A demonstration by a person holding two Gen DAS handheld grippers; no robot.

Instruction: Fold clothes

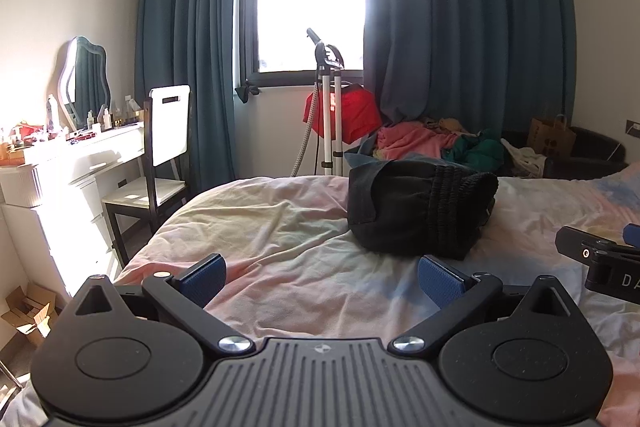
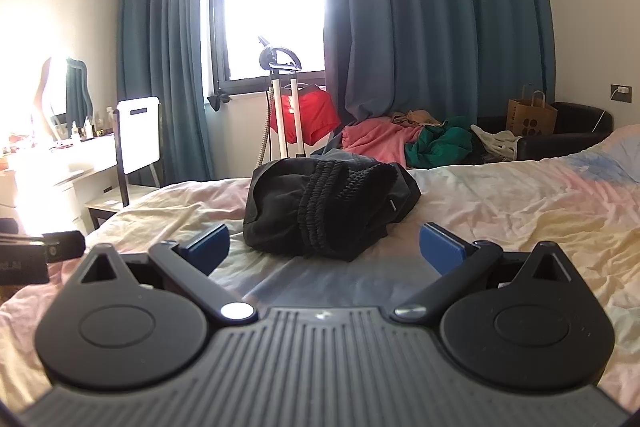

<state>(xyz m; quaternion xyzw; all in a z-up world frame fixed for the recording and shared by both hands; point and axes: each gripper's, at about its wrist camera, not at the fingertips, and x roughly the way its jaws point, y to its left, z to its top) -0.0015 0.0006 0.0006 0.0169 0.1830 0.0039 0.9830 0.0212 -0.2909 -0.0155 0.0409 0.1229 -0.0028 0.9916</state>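
A black garment (image 1: 416, 211) with a ribbed elastic waistband lies bundled on the bed (image 1: 280, 227), folded into a compact lump. In the right wrist view the same black garment (image 2: 328, 207) sits just beyond the fingers. My left gripper (image 1: 322, 281) is open, low over the sheet, with the bundle ahead and to its right. My right gripper (image 2: 324, 247) is open too, nothing between its blue pads (image 2: 440, 247), and the bundle lies right in front of it. Part of the right gripper (image 1: 600, 263) shows at the left view's right edge, and the left gripper (image 2: 36, 255) at the right view's left edge.
A heap of pink, green and tan clothes (image 2: 408, 139) lies past the bed's far edge near a dark armchair (image 2: 560, 139) with a paper bag (image 2: 530, 115). A garment steamer stand (image 1: 330, 107) with red shorts stands by the window. A chair (image 1: 160, 155) and a white dresser (image 1: 68, 179) are at the left.
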